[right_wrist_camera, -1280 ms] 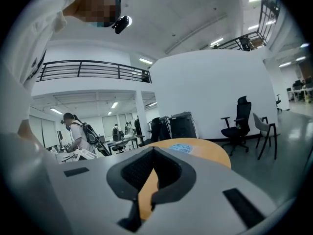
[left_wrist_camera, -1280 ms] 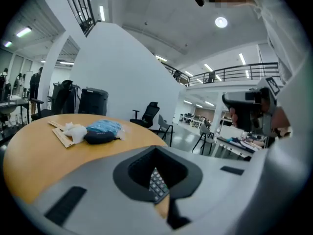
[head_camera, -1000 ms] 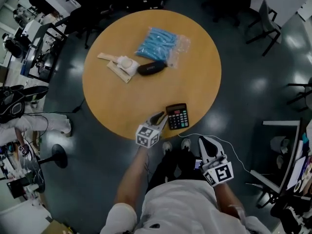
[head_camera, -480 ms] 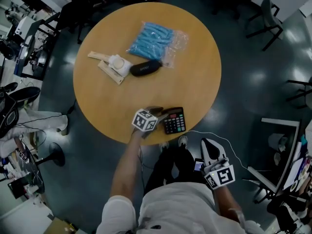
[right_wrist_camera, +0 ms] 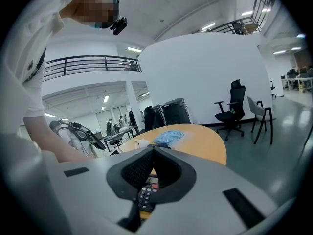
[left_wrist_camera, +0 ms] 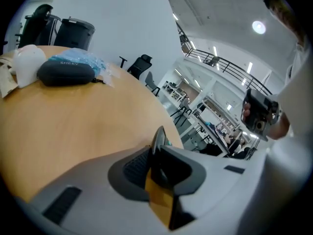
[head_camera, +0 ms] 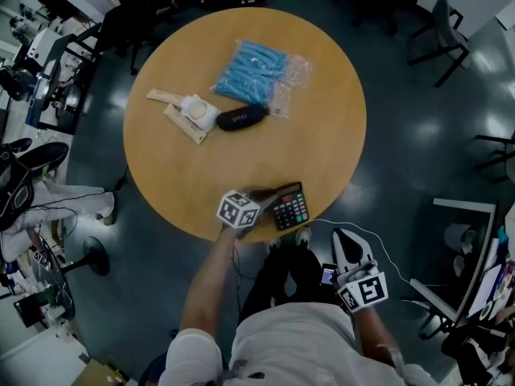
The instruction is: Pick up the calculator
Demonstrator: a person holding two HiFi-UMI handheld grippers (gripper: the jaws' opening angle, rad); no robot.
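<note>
The black calculator (head_camera: 291,206) lies near the front edge of the round wooden table (head_camera: 322,135). My left gripper (head_camera: 269,197) reaches in from the left, and its jaws are closing on the calculator's left edge. In the left gripper view that edge shows as a thin dark slab (left_wrist_camera: 158,135) squeezed between the two pads of the left gripper (left_wrist_camera: 155,153). My right gripper (head_camera: 344,238) hangs off the table over the floor, jaws together, nothing in them. In the right gripper view the calculator's keys (right_wrist_camera: 145,199) show below the closed tips of the right gripper (right_wrist_camera: 152,150).
At the back of the table lie a bag of blue items (head_camera: 256,67), a black pouch (head_camera: 241,119) and a white round item on wooden sticks (head_camera: 193,108). A white cable (head_camera: 378,244) runs over the floor. Office chairs stand around the table.
My left gripper has come down and moved right onto the calculator's left edge, and its jaws have closed on that edge. The right gripper stays about where it was.
</note>
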